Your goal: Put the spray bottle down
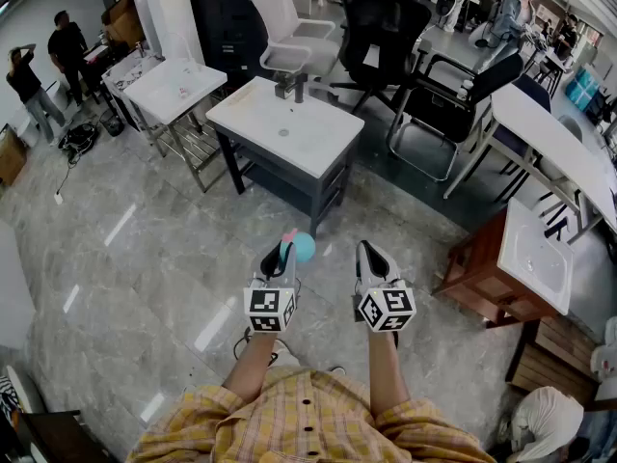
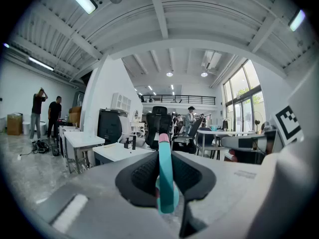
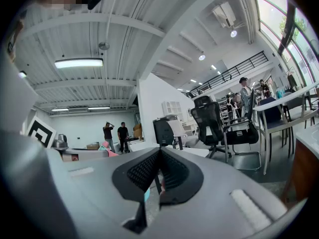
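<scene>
A teal spray bottle (image 1: 303, 247) with a pink tip hangs in the air over the floor, held in my left gripper (image 1: 280, 261). In the left gripper view a thin teal part of the spray bottle (image 2: 165, 180) stands upright between the two black pads, which press on it, and the pink tip shows at its top. Beside it on the right, at the same height, my right gripper (image 1: 369, 257) holds nothing. Its jaws meet in the right gripper view (image 3: 159, 156), where the bottle's pink part (image 3: 106, 146) peeks out at the left.
A white table (image 1: 289, 133) with a dark faucet block stands ahead; it is also in the left gripper view (image 2: 117, 152). A second white table (image 1: 174, 87) is at the left, and office chairs (image 1: 386, 27) stand behind. A wooden cabinet with a white sink (image 1: 528, 258) stands at the right. Two people (image 1: 48, 66) stand far left.
</scene>
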The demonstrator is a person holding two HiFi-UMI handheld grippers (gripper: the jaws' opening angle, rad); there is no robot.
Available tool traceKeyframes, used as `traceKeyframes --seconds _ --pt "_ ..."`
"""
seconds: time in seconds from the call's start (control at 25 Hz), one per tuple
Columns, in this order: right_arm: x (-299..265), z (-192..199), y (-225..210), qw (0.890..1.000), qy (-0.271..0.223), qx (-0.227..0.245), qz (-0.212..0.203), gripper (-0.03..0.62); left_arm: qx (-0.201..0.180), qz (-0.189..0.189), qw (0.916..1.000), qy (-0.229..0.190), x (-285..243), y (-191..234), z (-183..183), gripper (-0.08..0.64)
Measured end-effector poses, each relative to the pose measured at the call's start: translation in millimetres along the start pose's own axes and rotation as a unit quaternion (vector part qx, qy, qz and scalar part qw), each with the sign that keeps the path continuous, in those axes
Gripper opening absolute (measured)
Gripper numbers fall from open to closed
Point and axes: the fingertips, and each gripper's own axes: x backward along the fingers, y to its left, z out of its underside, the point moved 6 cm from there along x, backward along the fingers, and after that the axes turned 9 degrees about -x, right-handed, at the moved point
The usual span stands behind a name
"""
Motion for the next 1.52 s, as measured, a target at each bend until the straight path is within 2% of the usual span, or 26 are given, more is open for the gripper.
traceKeyframes --seconds 0.28,0.6,0.88,1.24,1.52 --pt "-22 5 18 1.0 -0.002 -0.008 0.005 0.002 0.002 0.005 1.0 0.0 -3 31 2 0.072" --pt "-55 9 45 1.0 -0.024 -0.019 0.002 0.002 -0.005 0.029 0.9995 -0.012 -15 69 1 0.072" --pt "-79 19 71 1.0 -0.017 -0.009 -0.001 0.002 0.014 0.038 0.9991 -0.013 -22 99 7 0.072" --pt "-131 17 63 1.0 -0.021 -0.005 0.002 0.003 0.011 0.042 0.9989 -0.015 -53 131 12 0.072" --pt "-203 14 45 0.999 -0.029 -0.014 -0.008 0.002 -0.007 0.05 0.9987 -0.012 -115 172 6 0.071"
